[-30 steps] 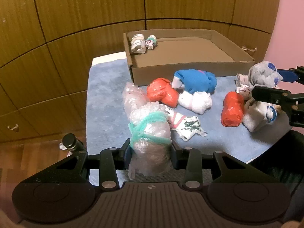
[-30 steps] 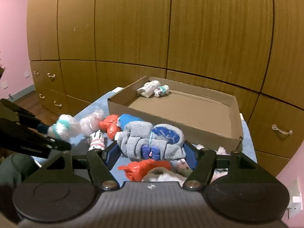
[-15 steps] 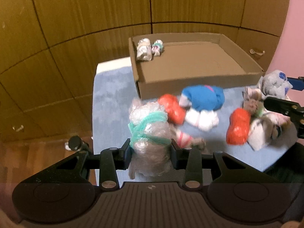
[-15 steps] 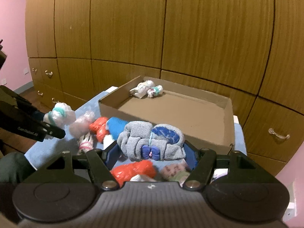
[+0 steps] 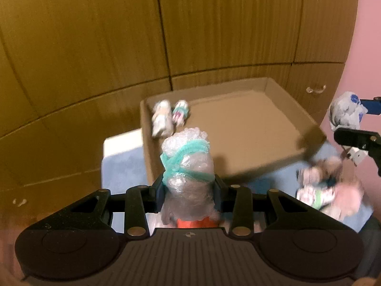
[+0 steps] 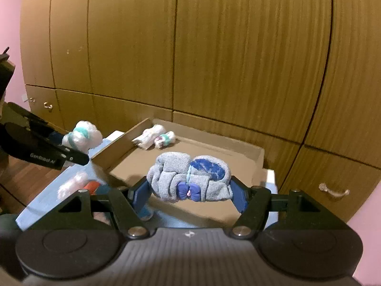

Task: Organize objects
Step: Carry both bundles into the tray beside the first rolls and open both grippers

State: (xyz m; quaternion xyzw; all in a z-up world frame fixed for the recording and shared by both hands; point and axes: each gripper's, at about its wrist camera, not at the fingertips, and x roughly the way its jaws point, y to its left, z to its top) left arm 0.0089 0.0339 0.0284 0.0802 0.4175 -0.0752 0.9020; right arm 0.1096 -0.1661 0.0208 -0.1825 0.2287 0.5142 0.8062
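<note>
My left gripper [image 5: 188, 188] is shut on a clear bubble-wrap bundle tied with teal yarn [image 5: 187, 164], held in the air above the near left corner of the cardboard box [image 5: 295, 109]. My right gripper [image 6: 190, 190] is shut on a rolled grey sock with blue patches [image 6: 190, 178], held above the box's near edge [image 6: 259, 152]. Each gripper shows in the other's view, the right one [image 5: 352, 128] at the far right, the left one [image 6: 78, 147] at the left. Two small sock rolls [image 5: 169, 116] lie in the box's far left corner.
The box sits on a blue cloth-covered table [image 5: 123, 164]. Loose sock bundles [image 5: 328, 190] lie on the cloth at the right, an orange one [image 5: 193, 222] under my left gripper. Wooden cabinet doors [image 6: 238, 59] stand behind, a pink wall [image 5: 366, 47] at the right.
Both grippers have risen and moved forward toward the box with their bundles still held. The loose bundles on the cloth have dropped low or out of view.
</note>
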